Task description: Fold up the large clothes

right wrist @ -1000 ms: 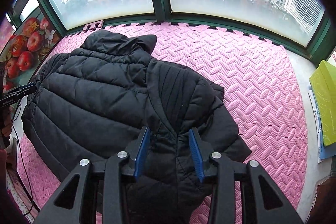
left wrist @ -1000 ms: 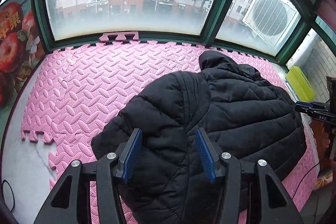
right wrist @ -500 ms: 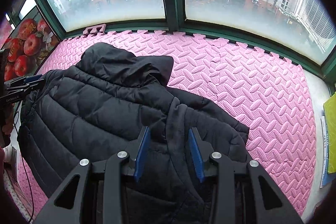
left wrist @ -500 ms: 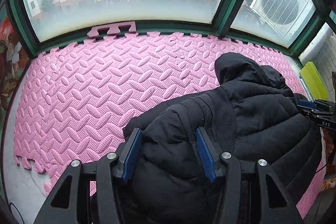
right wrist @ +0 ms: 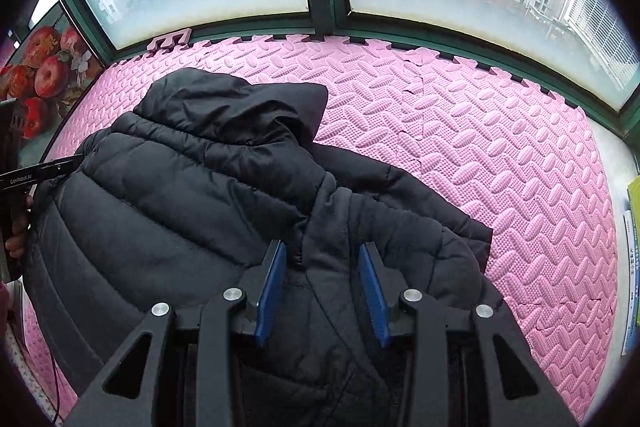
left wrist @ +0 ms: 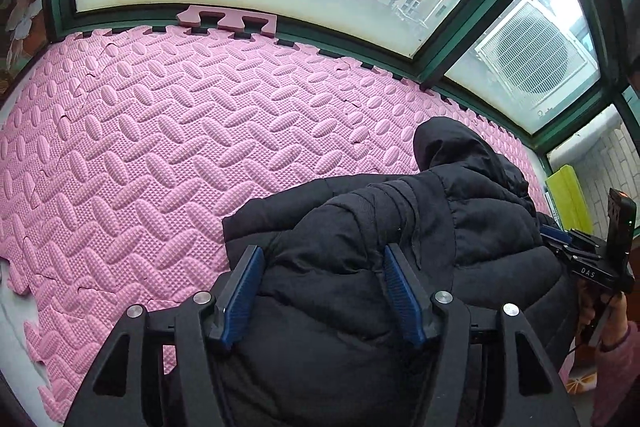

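Observation:
A black hooded puffer jacket [left wrist: 480, 227] lies on the pink foam mat [left wrist: 160, 127], hood toward the windows. My left gripper [left wrist: 320, 251] is shut on a bulging fold at the jacket's left side, a ribbed cuff just past the pads. In the right wrist view the jacket [right wrist: 180, 187] fills the left half, and my right gripper [right wrist: 322, 246] is shut on a ridge of its right sleeve. Both point steeply down. Each view shows the other tool's frame [left wrist: 588, 267] [right wrist: 40, 175] at the jacket's far edge, with a person's hand on it.
Green-framed windows ring the mat [right wrist: 480, 147]. A loose mat piece [left wrist: 228, 21] leans at the sill. A yellow-green box [left wrist: 568, 195] stands at the right edge, an apple poster [right wrist: 44, 79] at the left. Bare floor [left wrist: 8, 291] shows past the mat's near left edge.
Both grippers have sunk toward the mat, carrying the jacket's two sides with them. The sleeves now lie bunched in over the body, and more bare mat shows on each outer side.

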The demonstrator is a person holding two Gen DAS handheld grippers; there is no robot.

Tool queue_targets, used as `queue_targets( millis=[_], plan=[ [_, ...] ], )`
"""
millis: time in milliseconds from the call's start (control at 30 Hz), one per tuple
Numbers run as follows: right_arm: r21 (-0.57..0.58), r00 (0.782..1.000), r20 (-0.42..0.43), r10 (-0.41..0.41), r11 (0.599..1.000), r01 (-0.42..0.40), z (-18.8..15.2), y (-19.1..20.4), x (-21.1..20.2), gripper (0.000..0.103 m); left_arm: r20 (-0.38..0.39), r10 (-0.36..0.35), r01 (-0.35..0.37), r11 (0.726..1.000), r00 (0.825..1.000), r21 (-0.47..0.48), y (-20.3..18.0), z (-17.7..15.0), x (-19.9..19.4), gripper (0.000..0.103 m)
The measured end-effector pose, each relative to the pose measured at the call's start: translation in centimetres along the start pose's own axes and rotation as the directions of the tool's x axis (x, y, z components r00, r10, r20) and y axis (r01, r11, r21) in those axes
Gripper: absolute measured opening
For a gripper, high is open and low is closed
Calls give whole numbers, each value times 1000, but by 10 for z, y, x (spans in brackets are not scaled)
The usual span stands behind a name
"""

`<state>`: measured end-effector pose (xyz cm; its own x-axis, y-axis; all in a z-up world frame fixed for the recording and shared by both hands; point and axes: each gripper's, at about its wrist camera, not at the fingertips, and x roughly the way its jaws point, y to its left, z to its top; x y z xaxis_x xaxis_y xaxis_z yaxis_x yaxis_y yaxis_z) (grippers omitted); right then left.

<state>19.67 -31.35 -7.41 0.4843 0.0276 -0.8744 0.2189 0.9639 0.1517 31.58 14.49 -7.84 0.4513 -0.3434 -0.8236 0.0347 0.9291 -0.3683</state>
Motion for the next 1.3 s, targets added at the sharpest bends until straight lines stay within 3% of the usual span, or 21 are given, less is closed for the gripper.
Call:
queue_targets(
  millis=[133, 200, 333, 467, 567, 833, 900, 1033, 1200, 1300],
  plan=[
    [-77, 998, 57, -32, 996, 36, -2, 12, -23, 42, 58, 4, -4, 1000, 998, -5, -6, -3, -38, 66],
    [-84, 997, 81, -19, 996, 26, -5, 15, -40, 49, 81, 9, -9, 1000, 997, 2, -8, -10, -61, 68],
    [-52, 992, 121, 20, 999, -13, -20, 8, -76, 72, 126, 29, -31, 999, 992, 15, -11, -37, -105, 103],
    [74, 981, 123, 149, 984, -159, -50, -16, -98, 80, 116, 14, -13, 1000, 993, -6, -7, -71, -125, 103],
    [183, 967, 114, 227, 952, -245, -73, -35, -98, 80, 88, -5, 9, 999, 996, -47, 0, -93, -125, 103],
    [387, 943, 126, 307, 861, -331, -123, -68, -89, 82, 48, -82, 88, 986, 996, -140, 13, -116, -102, 103],
    [412, 943, 130, 307, 848, -333, -127, -73, -85, 83, 46, -92, 98, 981, 995, -169, 17, -114, -95, 103],
    [479, 915, 154, 372, 782, -399, -131, -82, -74, 85, 27, -161, 163, 960, 987, -230, 27, -111, -78, 103],
    [529, 896, 184, 405, 728, -437, -131, -94, -62, 90, 11, -160, 157, 952, 987, -262, 33, -110, -62, 103],
    [540, 906, 165, 389, 734, -413, -132, -99, -52, 93, 10, -186, 181, 944, 983, -276, 37, -108, -58, 103]
  ],
)
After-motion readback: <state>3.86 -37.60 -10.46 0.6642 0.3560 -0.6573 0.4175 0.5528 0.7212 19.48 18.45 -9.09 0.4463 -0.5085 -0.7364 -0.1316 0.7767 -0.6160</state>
